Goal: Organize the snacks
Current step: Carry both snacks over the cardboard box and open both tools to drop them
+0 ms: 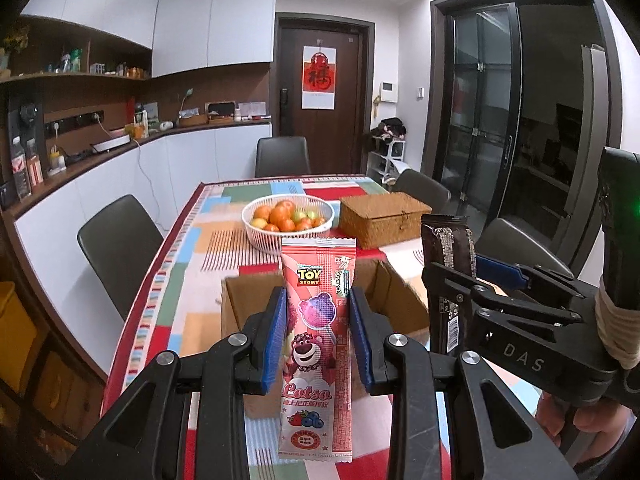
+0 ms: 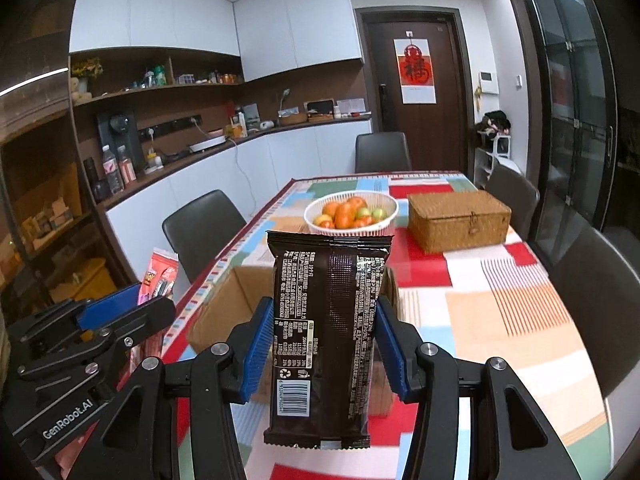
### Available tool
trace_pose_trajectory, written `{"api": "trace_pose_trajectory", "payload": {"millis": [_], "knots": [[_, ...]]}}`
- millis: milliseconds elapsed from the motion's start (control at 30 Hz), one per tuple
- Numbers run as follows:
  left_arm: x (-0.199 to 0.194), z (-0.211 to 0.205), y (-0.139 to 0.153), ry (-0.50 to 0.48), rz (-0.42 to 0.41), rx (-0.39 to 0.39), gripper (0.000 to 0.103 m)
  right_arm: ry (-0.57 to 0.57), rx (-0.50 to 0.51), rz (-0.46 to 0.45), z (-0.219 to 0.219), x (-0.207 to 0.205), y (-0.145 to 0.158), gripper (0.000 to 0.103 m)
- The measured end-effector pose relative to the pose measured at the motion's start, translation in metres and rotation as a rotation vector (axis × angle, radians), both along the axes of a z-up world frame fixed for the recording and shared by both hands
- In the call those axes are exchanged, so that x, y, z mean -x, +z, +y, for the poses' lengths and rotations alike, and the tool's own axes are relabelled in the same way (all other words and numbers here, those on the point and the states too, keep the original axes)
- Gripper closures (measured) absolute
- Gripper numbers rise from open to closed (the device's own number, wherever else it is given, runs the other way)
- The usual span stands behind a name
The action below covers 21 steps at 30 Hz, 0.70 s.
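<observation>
My left gripper [image 1: 318, 334] is shut on a pink Lotso Toy Story snack packet [image 1: 316, 344], held upright above the near edge of an open cardboard box [image 1: 396, 300]. My right gripper [image 2: 323, 344] is shut on a dark brown snack packet [image 2: 326, 336], back side facing me, held upright above the same box [image 2: 224, 308]. In the left wrist view the right gripper [image 1: 472, 276] shows at the right with the brown packet [image 1: 446, 248]. In the right wrist view the left gripper [image 2: 120, 308] shows at the left with the pink packet [image 2: 158, 276].
A white basket of fruit [image 1: 287, 220] and a closed wicker box [image 1: 384, 214] stand beyond the cardboard box on the patchwork tablecloth [image 1: 192, 280]. Dark chairs [image 1: 116, 248] surround the table. A counter with bottles and clutter [image 1: 80, 152] runs along the left wall.
</observation>
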<state>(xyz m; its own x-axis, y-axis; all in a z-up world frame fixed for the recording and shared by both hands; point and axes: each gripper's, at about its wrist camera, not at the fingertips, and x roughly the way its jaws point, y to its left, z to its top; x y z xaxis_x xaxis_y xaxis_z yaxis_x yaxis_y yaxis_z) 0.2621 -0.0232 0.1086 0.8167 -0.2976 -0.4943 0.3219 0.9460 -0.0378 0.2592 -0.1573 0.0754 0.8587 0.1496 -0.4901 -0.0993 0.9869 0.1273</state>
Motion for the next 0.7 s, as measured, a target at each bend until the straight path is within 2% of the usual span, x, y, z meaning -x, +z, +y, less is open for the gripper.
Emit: {"api": "trace_pose_trajectory", "payload": {"millis": [200, 367, 700], "knots": [[-0.028, 0.002, 0.003, 0.007, 0.01, -0.005, 0.072, -0.002, 0.033, -0.02, 0.002, -0.026, 0.011, 0.053], [-0.055, 0.003, -0.002, 0.001, 0.03, -0.002, 0.072, -0.007, 0.042, 0.0, 0.003, -0.053, 0.011, 0.053], [-0.11, 0.004, -0.041, 0.023, 0.144, -0.004, 0.072, 0.022, 0.065, 0.113, 0.009, -0.106, -0.016, 0.053]]}}
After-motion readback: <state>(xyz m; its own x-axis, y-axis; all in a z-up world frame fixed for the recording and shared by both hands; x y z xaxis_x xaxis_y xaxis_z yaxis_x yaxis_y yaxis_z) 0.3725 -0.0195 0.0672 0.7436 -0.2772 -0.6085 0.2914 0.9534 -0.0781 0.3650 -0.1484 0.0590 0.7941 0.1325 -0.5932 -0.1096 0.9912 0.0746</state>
